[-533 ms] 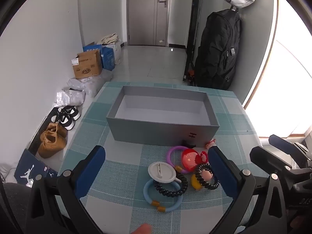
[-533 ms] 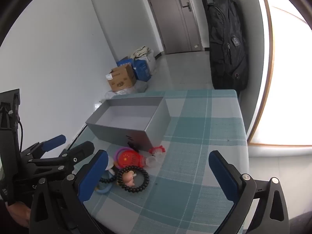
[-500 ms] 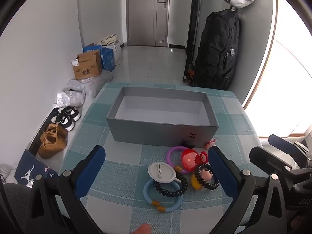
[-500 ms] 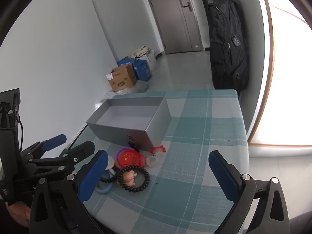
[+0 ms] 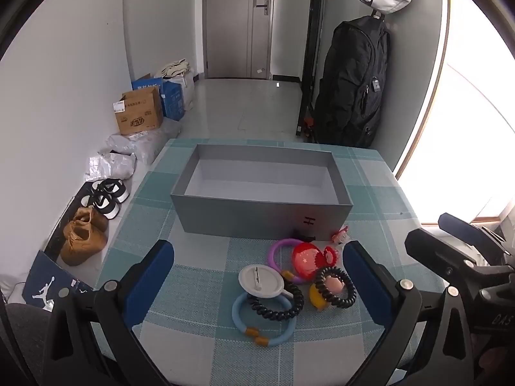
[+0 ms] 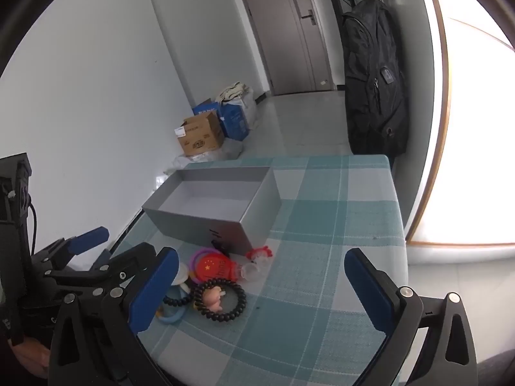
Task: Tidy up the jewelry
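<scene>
An empty grey box [image 5: 257,215] stands open on the checked tablecloth [image 5: 199,289]; it also shows in the right wrist view [image 6: 206,222]. A pile of jewelry lies in front of it: a white round badge [image 5: 261,280], a blue bangle [image 5: 244,323], a purple bangle [image 5: 273,254], a red badge [image 5: 304,260], a black coil hair tie [image 5: 283,305] and a black bead bracelet [image 5: 336,286] around a pink charm. My left gripper [image 5: 257,286] is open above the pile. My right gripper [image 6: 259,286] is open and empty beside the bead bracelet [image 6: 222,300].
The table's near edge lies just below the pile. Shoes [image 5: 85,234] and a cardboard box [image 5: 138,115] lie on the floor to the left. A black backpack [image 5: 351,87] hangs at the back right. The right gripper [image 5: 457,254] shows at the left view's right edge.
</scene>
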A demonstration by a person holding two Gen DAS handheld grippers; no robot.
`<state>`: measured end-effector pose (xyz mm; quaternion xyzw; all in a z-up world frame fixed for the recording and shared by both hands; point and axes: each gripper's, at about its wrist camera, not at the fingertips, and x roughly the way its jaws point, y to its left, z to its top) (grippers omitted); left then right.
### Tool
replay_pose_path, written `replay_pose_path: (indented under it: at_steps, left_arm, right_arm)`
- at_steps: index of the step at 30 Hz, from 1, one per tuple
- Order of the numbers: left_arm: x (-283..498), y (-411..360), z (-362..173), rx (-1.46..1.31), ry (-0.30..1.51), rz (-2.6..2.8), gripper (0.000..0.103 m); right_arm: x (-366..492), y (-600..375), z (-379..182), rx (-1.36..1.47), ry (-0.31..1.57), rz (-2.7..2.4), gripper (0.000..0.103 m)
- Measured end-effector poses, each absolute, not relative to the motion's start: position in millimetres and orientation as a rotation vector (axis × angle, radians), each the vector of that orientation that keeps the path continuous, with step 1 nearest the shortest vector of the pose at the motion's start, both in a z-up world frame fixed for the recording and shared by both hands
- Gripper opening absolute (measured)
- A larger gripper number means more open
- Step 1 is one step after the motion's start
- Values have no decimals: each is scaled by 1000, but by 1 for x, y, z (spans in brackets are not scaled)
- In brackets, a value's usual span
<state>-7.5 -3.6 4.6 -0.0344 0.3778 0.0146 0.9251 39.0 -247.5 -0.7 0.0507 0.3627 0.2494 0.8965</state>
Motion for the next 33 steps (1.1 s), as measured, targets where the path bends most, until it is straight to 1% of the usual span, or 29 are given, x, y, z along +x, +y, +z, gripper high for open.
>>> replay_pose_path:
  at_steps: [33]
  left_arm:
    - [-7,-2,3,-79,775,52,102]
  right_arm:
    - [39,-243,-4,95,738,504,103]
